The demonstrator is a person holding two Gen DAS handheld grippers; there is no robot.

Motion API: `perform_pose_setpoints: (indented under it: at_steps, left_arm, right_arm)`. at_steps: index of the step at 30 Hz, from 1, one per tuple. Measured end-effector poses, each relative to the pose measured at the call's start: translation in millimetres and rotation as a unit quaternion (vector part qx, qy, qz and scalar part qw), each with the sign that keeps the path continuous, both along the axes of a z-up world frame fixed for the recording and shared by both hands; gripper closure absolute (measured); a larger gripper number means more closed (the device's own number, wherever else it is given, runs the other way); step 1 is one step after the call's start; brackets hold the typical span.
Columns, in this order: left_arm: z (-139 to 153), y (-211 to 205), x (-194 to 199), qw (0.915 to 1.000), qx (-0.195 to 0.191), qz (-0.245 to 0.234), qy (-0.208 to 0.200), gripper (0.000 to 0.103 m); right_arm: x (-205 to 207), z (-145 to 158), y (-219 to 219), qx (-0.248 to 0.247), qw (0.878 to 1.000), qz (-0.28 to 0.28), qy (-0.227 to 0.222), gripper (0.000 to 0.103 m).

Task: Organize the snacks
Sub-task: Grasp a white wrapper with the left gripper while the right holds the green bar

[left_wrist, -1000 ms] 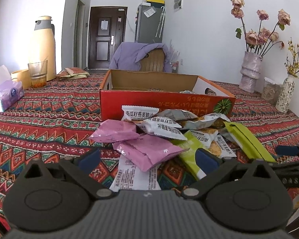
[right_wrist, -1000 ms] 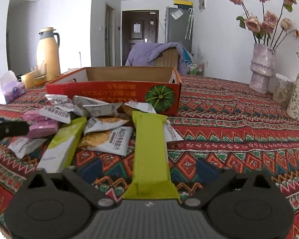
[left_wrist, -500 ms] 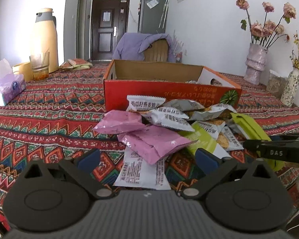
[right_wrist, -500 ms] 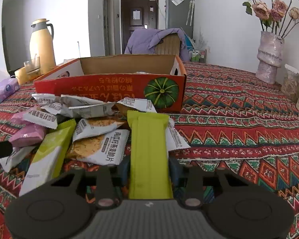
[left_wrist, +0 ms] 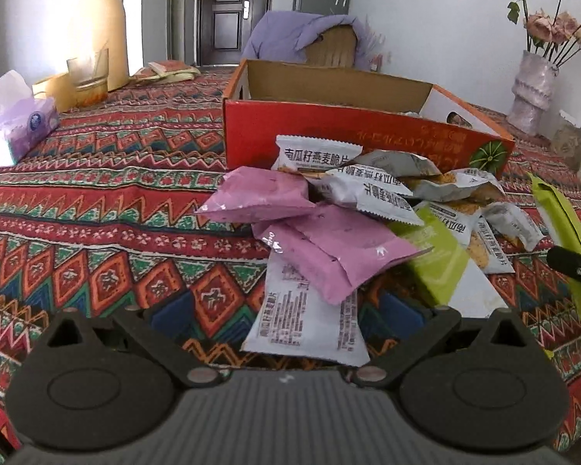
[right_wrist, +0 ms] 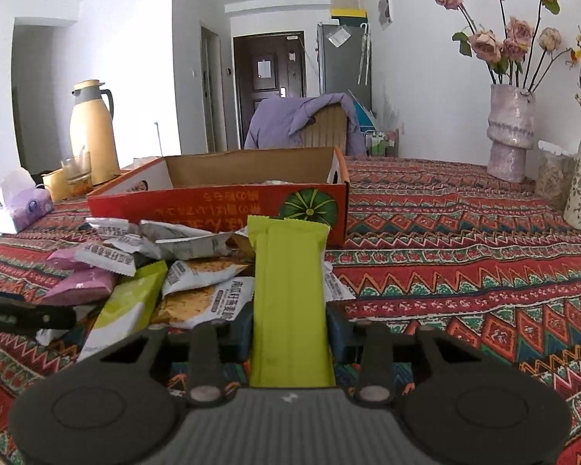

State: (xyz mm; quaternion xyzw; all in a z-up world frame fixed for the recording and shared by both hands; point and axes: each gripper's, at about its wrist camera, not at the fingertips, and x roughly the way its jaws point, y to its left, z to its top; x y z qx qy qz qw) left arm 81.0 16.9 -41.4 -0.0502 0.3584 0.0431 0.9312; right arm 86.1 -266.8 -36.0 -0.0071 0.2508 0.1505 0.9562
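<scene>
While your right gripper (right_wrist: 290,329) had its pads pressed against both long edges of the lime-green packet (right_wrist: 288,290), the packet stuck out far ahead of the jaws toward the red cardboard box (right_wrist: 217,205), and most of its length was unsupported. That was where I judged the first risk lay: the wrapper looked slick and soft, so a quick swing could have let it droop, twist or slide out before it cleared the box wall. The grip sat near the packet's near end, and the far end could have caught on the box rim if you carried it low.

Your left gripper (left_wrist: 290,310) was spread wide and held nothing, its fingers either side of the white packet (left_wrist: 306,317) at the front of the snack pile (left_wrist: 348,213). The pink packet (left_wrist: 329,255) overlapped that white one, so closing there might have pinched both, or dragged the pink one along and scattered the heap across the patterned tablecloth (left_wrist: 97,201).

Your two tools were also close: the right gripper's dark finger showed at the right edge of the left view, just beside the pile. Moving both together could have knocked them into each other.

The snacks lay on the cloth in front of the box, touching its front wall.
</scene>
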Motion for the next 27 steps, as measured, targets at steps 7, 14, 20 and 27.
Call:
perform_pose_setpoints:
  at_steps: [7, 14, 20, 27]
  left_arm:
    - [-2.5, -9.0, 7.9, 0.9997, 0.024, 0.004, 0.005, 0.012]
    - [-3.6, -14.5, 1.9, 0.9994, 0.034, -0.01, 0.0, 0.019]
    - [-0.9, -15.5, -7.0, 0.9992, 0.033, -0.021, -0.012, 0.049]
    - [1.1, -19.3, -15.3, 0.9989, 0.032, -0.03, -0.018, 0.056]
  right_arm:
    - [-4.2, 1.3, 1.0, 0.003, 1.0, 0.003, -0.007, 0.066]
    - [-6.2, 2.1, 1.1, 0.007, 1.0, 0.006, -0.01, 0.066]
    - [-11.9, 5.0, 3.3, 0.007, 1.0, 0.01, -0.015, 0.066]
    - [-19.3, 10.7, 5.8, 0.008, 1.0, 0.015, -0.023, 0.066]
